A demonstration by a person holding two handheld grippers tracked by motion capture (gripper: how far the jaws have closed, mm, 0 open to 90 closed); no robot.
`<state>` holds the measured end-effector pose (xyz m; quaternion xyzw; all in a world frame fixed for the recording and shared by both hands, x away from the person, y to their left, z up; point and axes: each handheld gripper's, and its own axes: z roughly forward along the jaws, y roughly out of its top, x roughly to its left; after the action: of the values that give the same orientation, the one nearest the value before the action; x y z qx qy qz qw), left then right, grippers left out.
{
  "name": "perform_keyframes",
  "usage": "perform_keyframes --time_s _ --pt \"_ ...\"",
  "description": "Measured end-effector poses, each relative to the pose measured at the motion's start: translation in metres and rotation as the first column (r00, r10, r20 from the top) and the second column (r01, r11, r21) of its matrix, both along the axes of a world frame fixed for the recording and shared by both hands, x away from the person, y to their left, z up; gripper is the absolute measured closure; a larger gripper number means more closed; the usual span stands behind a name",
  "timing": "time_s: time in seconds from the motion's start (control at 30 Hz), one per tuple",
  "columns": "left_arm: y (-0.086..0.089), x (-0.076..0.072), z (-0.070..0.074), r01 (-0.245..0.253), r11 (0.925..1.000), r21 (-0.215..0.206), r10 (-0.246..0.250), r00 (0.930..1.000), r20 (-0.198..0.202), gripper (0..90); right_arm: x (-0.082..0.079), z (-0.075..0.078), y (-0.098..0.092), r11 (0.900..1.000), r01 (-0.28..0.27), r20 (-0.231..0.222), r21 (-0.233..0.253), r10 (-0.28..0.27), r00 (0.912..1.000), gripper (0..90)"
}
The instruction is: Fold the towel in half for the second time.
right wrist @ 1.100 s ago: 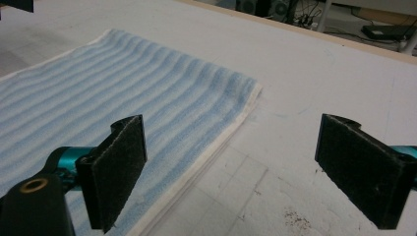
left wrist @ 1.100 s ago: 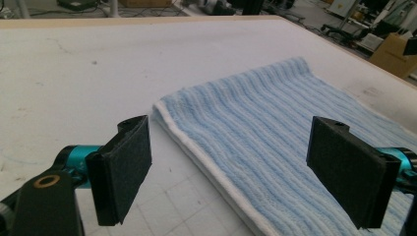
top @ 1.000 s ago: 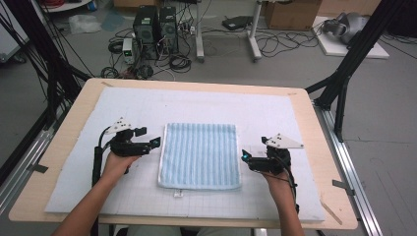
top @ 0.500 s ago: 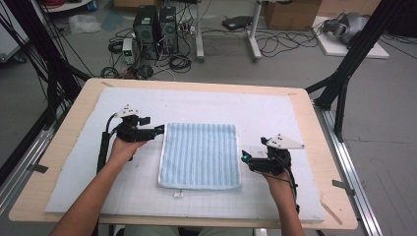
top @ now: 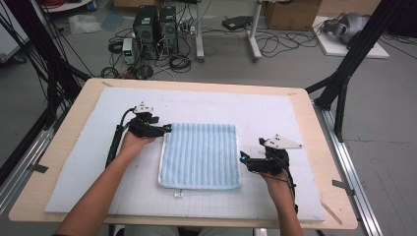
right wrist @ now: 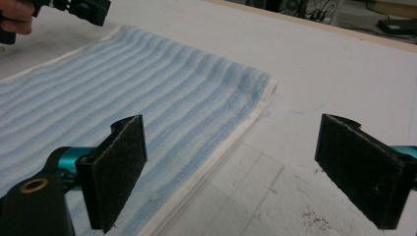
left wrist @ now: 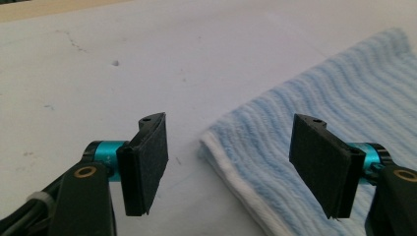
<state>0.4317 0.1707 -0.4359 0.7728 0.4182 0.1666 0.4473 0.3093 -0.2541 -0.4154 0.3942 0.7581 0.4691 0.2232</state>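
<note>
- left tool [top: 166,129] has its jaws wide apart, straddling the far left corner of the towel [top: 200,155], nothing pinched
- right tool [top: 243,158] gaping too, right at the towel's right edge near the front corner
- one folded blue striped towel, flat mid tabletop [top: 64,147] on the white mat [top: 275,110]
- bare mat on every side of it

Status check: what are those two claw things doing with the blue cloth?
Left hand-held gripper open at towel far-left corner. Right hand-held gripper open over right edge. Nothing in the way.
</note>
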Motion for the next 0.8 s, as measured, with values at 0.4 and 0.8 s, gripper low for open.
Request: perform_keyframes --time_s 0.4,0.8 --pt "-0.010 0.006 -0.014 0.052 0.9968 0.060 -0.051 0.9986 -0.012 56.2 0.003 -0.005 0.001 1.000 -0.003 -0.020 -0.011 0.003 0.9998 11.5" --pt "-0.014 0.004 -0.015 0.091 0.9934 0.070 -0.090 0.9956 -0.027 83.5 0.010 -0.008 0.006 1.000 -0.008 -0.050 -0.007 0.007 0.9987 11.5"
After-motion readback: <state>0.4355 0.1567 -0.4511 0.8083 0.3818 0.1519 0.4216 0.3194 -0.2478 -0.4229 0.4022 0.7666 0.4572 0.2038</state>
